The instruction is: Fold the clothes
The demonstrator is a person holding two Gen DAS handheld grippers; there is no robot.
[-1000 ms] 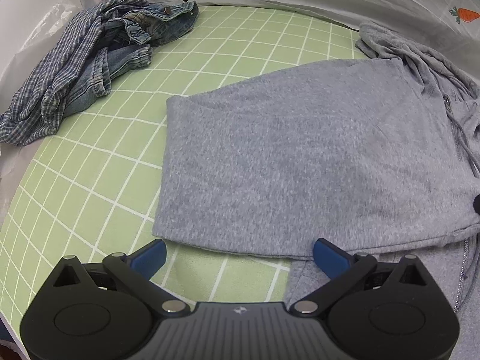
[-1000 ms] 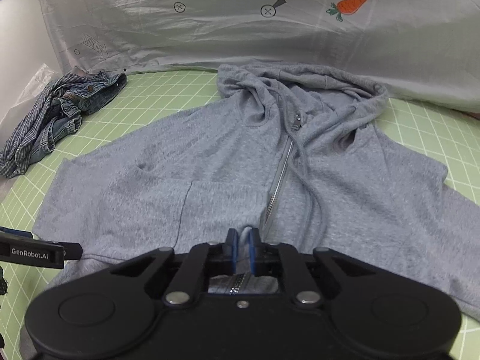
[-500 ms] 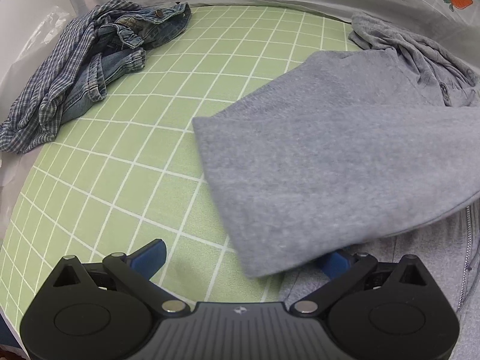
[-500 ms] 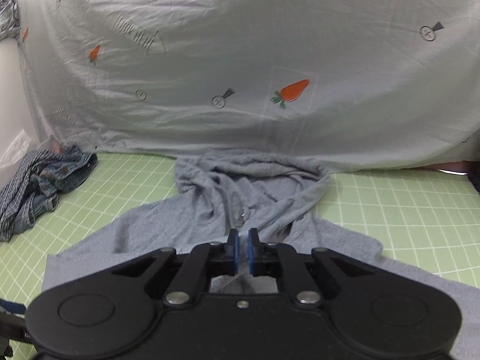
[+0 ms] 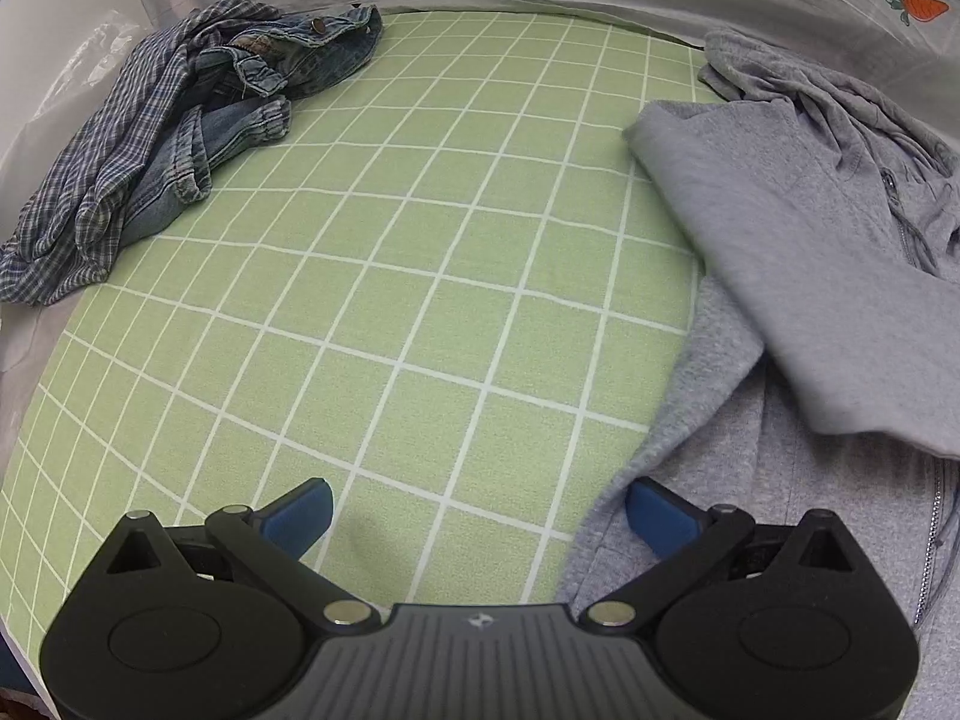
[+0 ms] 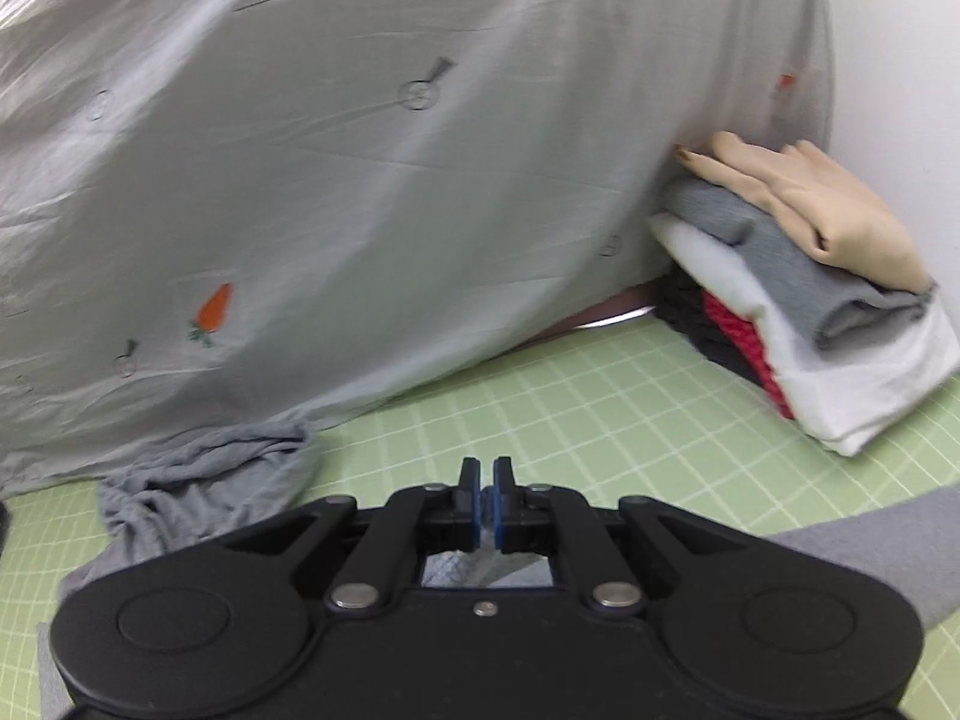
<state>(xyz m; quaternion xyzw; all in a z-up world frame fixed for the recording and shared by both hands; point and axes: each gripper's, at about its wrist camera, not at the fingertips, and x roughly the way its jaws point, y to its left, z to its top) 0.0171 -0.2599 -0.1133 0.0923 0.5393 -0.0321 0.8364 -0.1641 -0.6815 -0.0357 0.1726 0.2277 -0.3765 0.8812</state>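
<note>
A grey zip hoodie [image 5: 810,276] lies on the right side of the green grid mat [image 5: 390,300], its near left part lifted and drawn over the body. My left gripper [image 5: 477,507] hangs open over the mat, its right finger at the hoodie's edge, nothing between the fingers. In the right wrist view my right gripper [image 6: 486,474] is shut on a pinch of the hoodie, with grey cloth showing under the fingers. The hood [image 6: 204,480] lies crumpled at the left and more grey cloth [image 6: 870,546] at the right.
A heap of denim and plaid clothes [image 5: 168,138] sits at the mat's far left. A stack of folded clothes [image 6: 810,324] stands at the far right with a hand [image 6: 810,204] resting on it. A grey carrot-print sheet [image 6: 360,180] hangs behind.
My right gripper rose and swung right, still shut on the hoodie. In the left view the grey cloth swept off the mat toward the right. The left gripper stayed put and open.
</note>
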